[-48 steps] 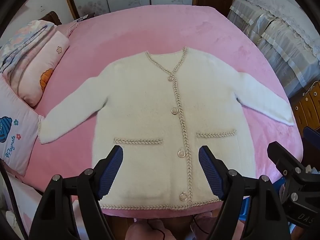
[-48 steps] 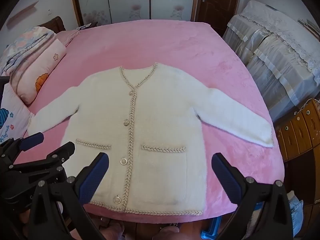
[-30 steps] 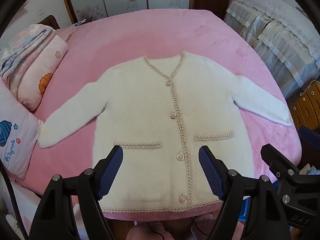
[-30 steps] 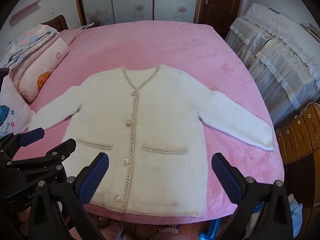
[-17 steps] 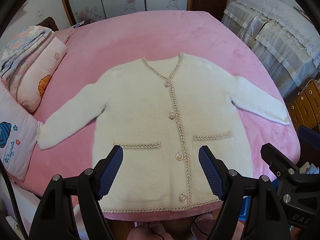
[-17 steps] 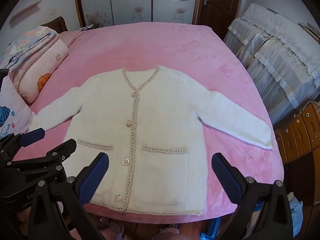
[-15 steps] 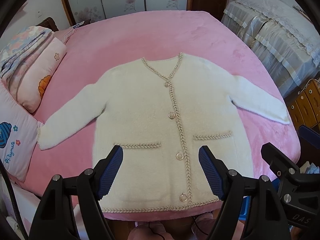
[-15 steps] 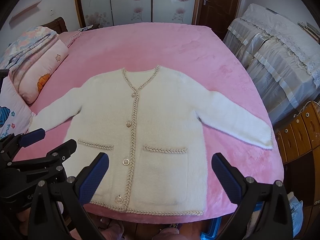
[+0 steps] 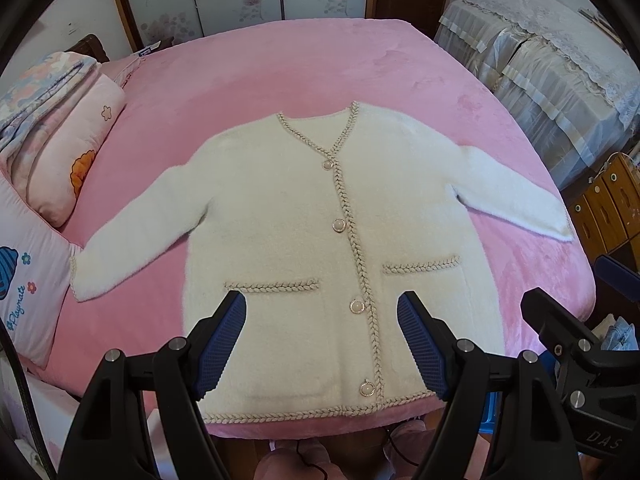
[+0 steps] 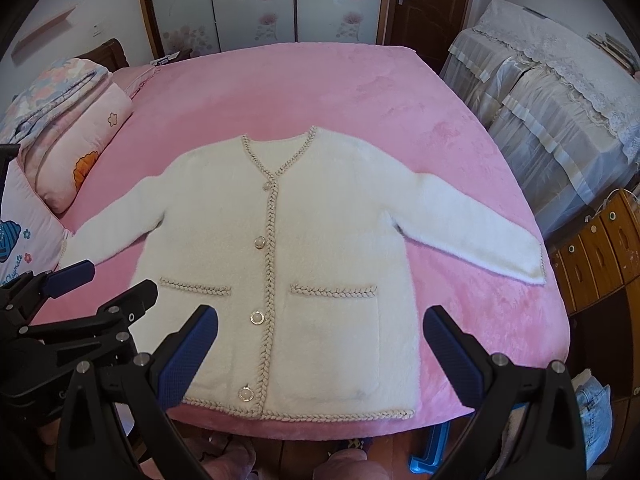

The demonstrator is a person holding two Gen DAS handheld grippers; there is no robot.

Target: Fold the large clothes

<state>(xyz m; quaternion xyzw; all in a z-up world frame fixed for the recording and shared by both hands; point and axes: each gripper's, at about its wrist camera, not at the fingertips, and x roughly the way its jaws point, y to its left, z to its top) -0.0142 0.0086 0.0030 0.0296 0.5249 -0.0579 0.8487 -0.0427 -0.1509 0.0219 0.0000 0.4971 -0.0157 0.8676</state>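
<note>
A fluffy white cardigan (image 9: 280, 216) (image 10: 336, 224) with braided beige trim, pearl buttons and two pockets lies flat, face up and buttoned, on the pink bed (image 9: 280, 60) (image 10: 288, 80). Both sleeves are spread outward and its hem runs along the near bed edge. My left gripper (image 9: 320, 312) hovers open above the lower front near the hem, touching nothing. My right gripper (image 10: 320, 326) is also open, wider, above the right pocket area, with nothing between its blue pads (image 10: 454, 354). Each gripper shows at the edge of the other's view.
Pillows and a folded floral quilt (image 9: 52, 120) (image 10: 68, 112) are stacked at the bed's left side. A lace-covered sofa (image 9: 552, 60) (image 10: 560, 80) and a wooden drawer unit (image 9: 608, 208) (image 10: 604, 248) stand on the right. Wardrobe doors (image 10: 256, 4) close the far wall.
Both views have drifted slightly, so the cardigan sits a little differently in frame. The cardigan itself has not moved and both grippers stay open.
</note>
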